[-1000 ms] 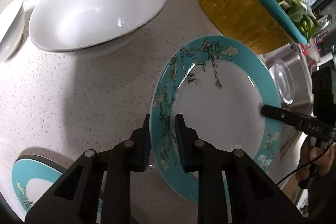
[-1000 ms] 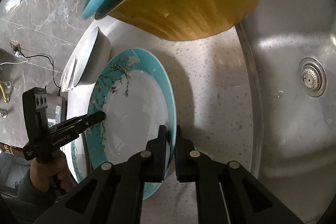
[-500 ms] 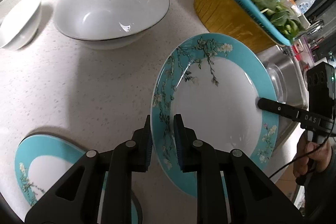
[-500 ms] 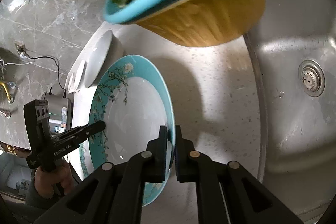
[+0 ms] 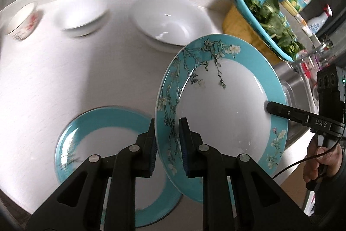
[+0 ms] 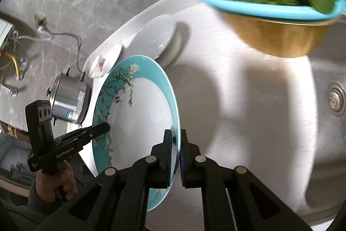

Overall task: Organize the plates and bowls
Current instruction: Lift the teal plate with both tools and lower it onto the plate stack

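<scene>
Pale countertop (image 5: 64, 70); left claw (image 5: 167, 144) marked "GenRobot.AI" and right claw (image 6: 176, 153) marked "DAS" both grip floral plate (image 5: 227, 105).

Held plate (image 5: 227, 105) above counter (image 5: 64, 79); 2nd plate (image 5: 90, 129) to its left, big bowl (image 5: 170, 21) behind, colander (image 5: 266, 21) behind-right.

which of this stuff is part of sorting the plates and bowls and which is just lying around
Part of the job:
- floral teal plate, clamped by left gripper and right gripper
- second teal plate on the counter
- large white bowl
- small white bowl
- red-patterned bowl

Just lying about:
- colander of greens
- steel pot
- sink
</scene>
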`<state>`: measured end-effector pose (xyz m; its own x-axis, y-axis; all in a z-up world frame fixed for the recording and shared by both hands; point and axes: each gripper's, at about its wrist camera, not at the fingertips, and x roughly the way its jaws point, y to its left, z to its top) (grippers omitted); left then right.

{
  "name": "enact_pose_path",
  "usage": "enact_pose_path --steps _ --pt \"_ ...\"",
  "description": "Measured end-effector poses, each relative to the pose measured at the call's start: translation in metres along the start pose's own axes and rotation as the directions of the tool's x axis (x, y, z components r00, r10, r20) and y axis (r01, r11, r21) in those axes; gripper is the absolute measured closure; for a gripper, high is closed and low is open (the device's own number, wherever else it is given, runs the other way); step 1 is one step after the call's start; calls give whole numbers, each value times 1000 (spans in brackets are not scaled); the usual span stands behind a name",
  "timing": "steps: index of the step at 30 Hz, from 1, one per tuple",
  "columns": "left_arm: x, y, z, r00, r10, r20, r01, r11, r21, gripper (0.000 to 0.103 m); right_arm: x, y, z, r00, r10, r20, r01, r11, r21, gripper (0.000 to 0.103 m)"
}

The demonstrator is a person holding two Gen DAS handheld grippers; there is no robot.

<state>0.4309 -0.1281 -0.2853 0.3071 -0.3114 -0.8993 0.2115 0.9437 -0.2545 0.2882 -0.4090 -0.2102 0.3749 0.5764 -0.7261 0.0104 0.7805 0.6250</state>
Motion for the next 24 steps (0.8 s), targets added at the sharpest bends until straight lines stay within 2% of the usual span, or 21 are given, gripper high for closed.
enact_pose_path --steps 12,19,24 --pt "-47 118 -47 997 76 -3 -76 991 -113 84 66 80 -6 993 31 -116 -43 994 -102 94" --pt "-46 153 -74 994 100 -41 -106 980 -166 83 98 99 -14 983 11 -184 -37 990 -139 94" --pt "-37 156 -81 992 109 -59 -118 978 -170 83 107 97 -20 979 -14 -201 -17 988 -154 93"
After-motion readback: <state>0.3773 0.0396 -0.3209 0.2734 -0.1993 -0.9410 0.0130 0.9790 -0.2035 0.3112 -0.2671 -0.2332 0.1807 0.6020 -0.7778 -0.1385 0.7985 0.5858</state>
